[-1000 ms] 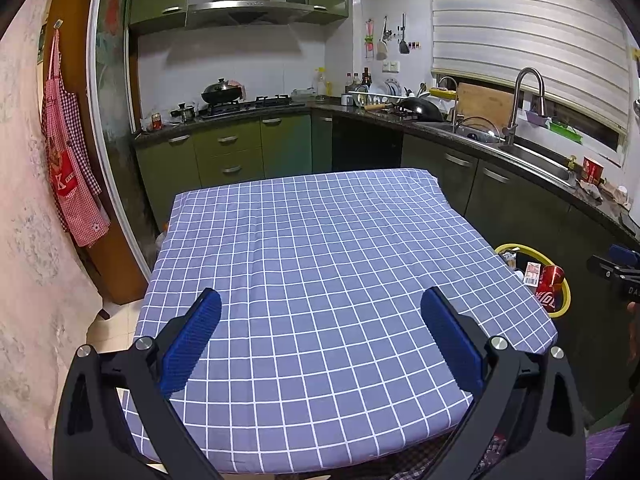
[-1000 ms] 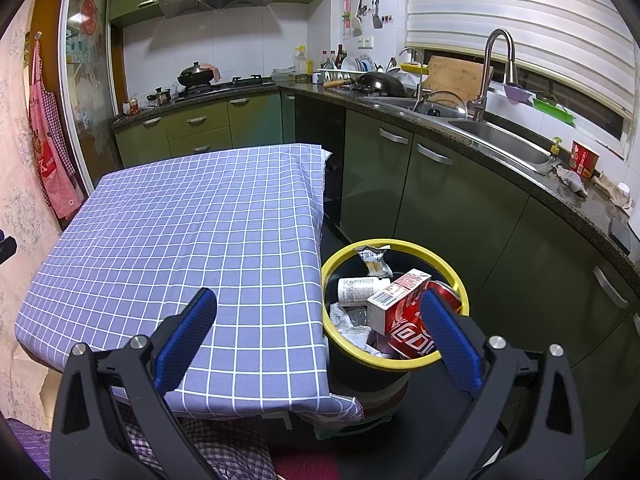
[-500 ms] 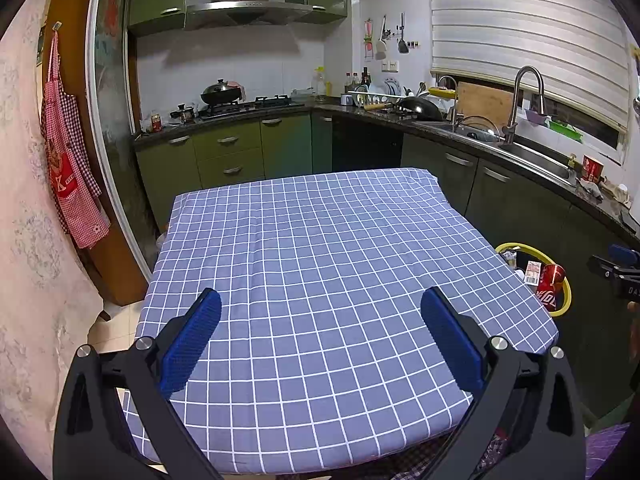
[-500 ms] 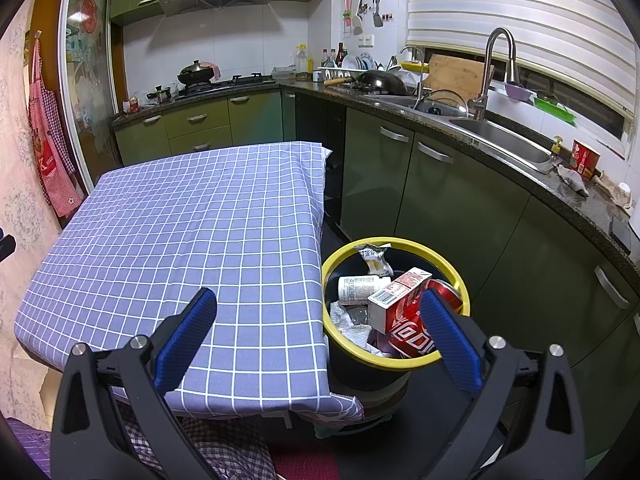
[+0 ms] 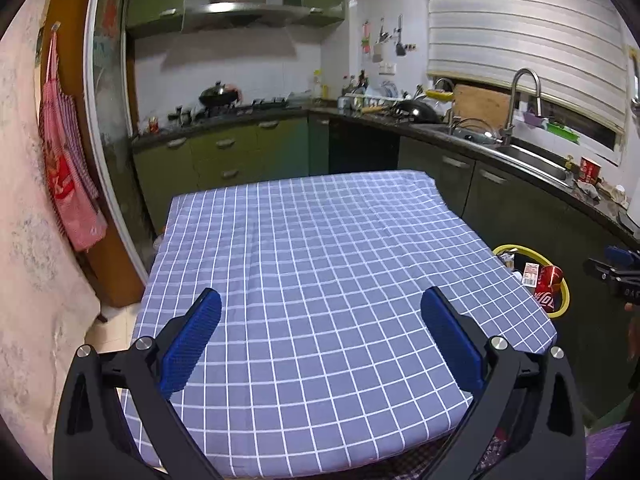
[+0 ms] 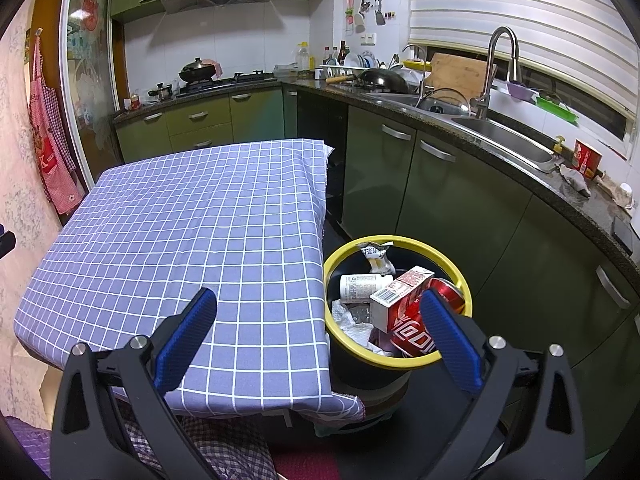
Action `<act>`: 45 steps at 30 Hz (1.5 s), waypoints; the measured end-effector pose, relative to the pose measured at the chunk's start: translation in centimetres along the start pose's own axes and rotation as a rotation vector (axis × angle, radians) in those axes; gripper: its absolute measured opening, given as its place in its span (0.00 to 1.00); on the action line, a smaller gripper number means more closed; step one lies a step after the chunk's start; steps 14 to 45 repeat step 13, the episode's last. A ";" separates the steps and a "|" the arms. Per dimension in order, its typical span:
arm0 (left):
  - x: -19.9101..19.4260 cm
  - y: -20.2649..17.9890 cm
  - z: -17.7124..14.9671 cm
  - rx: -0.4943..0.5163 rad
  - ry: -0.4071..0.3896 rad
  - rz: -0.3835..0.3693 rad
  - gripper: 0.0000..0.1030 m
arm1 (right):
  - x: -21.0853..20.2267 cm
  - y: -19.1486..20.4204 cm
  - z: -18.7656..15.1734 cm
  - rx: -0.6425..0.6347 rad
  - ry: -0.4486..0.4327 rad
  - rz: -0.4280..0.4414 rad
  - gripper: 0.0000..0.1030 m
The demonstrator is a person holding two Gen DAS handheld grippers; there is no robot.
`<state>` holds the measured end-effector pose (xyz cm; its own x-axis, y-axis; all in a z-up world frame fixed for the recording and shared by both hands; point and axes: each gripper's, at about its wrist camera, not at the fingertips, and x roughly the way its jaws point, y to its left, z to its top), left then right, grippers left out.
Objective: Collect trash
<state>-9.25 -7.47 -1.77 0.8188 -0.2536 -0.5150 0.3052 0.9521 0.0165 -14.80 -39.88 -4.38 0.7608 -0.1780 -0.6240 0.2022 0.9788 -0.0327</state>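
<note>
My left gripper [image 5: 320, 316] is released, its blue pads spread wide over the near edge of the table [image 5: 320, 248], nothing between them. My right gripper [image 6: 318, 314] is likewise released and carries nothing; it hangs above the table's near right corner and the bin.

The trash sits in the yellow-rimmed bin [image 6: 340, 254], which stands on the floor just beside the table's right edge, between the table and the green cabinets [image 6: 448, 200].

Contents, as I read them:
- Red cola can [image 6: 412, 330]: tilted, long axis running from near-left down to far-right up, top end toward the bin's far right rim.
- Red-and-white carton [image 6: 400, 290]: lying across the can, long axis pointing toward the far right.
- White bottle [image 6: 360, 286]: on its side, long axis roughly parallel to the table's near edge.
- Crumpled wrapper [image 6: 374, 254]: against the far rim (orientation indistinct).
- White paper [image 6: 348, 320]: at the left wall.
</note>
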 end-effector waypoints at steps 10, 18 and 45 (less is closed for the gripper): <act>2.8 2.3 1.5 -0.058 0.070 0.022 0.96 | 1.4 0.7 1.2 -0.045 0.016 -0.008 0.94; 5.2 3.8 2.2 -0.067 0.099 0.045 0.96 | 2.8 1.6 2.3 -0.079 0.031 -0.007 0.94; 5.2 3.8 2.2 -0.067 0.099 0.045 0.96 | 2.8 1.6 2.3 -0.079 0.031 -0.007 0.94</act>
